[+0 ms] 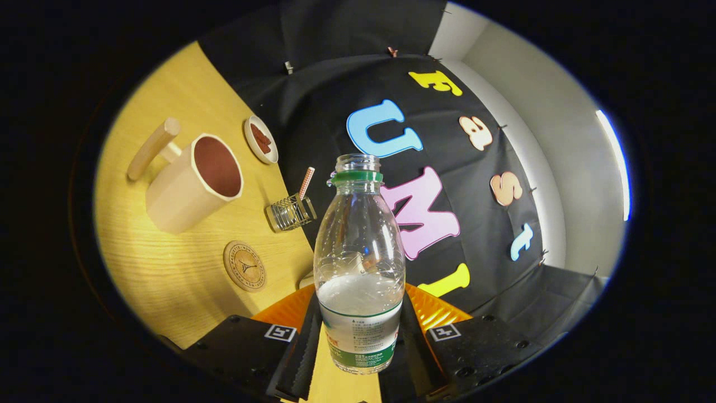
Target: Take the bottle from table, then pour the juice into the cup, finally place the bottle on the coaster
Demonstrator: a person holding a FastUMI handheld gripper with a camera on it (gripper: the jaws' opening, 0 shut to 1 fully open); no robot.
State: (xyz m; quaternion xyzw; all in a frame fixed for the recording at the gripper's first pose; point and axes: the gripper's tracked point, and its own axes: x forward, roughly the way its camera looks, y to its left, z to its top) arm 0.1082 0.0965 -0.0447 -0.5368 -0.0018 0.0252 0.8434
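Tabletop (162, 280) of pale wood runs tilted across the left of the scene, its far edge meeting the black cloth wall. Bare wood lies between the coaster (245, 266) and the cup (193, 182), which stand apart; a small wire holder (288, 212) with a striped straw sits just right of the cup near the table's edge, and a little dish (260, 140) lies beyond it. Right of the bottle hangs the cloth, with a white wall farther right.

The bottle (359, 263) is clear plastic, uncapped, with a green neck ring, a label low down, and pale liquid filling its lower part.

The gripper (358, 341) pinches the bottle's labelled base, one finger pressing each side, closed snugly to its width. The whole scene leans, so the gripper appears rolled sideways.
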